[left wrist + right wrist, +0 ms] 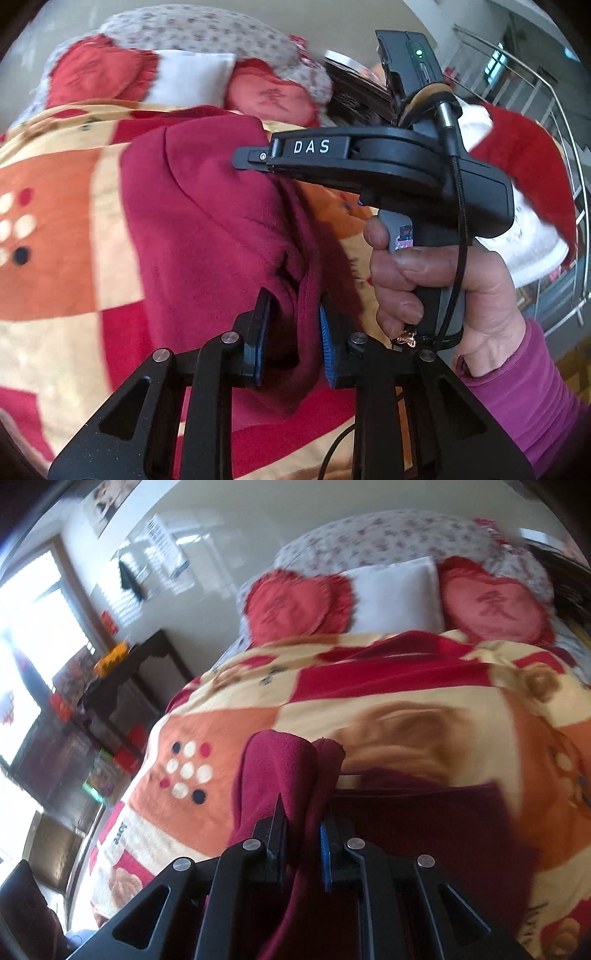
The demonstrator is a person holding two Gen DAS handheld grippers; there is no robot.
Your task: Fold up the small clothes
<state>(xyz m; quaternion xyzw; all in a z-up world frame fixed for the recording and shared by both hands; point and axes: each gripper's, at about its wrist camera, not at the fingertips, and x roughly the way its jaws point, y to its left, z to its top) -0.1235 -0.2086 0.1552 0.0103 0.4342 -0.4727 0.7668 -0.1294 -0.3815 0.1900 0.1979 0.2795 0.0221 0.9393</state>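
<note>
White letters reading "DAS" run along the black body of the right claw (255, 162), seen from the left wrist view, where a right hand (436, 284) in a magenta sleeve grips its handle. A green light glows on the unit mounted on top of it. Both claws pinch the same dark red fleece garment (207, 229): the left claw (293, 343) has a bunched fold of it clamped between its blue-padded fingers, and the right claw's tip presses into the cloth further along. In the right wrist view the right claw (303, 834) holds a raised fold of the garment, which hangs just above the bed. The bed is covered by a blanket (369, 709) checked in cream, orange and red, with dots and teddy bears. At its head lie two red heart-shaped cushions (291, 605), each stitched with a Chinese character, either side of a white pillow (395, 590). A dark side table (140, 664) stands by a bright window (26, 635).
</note>
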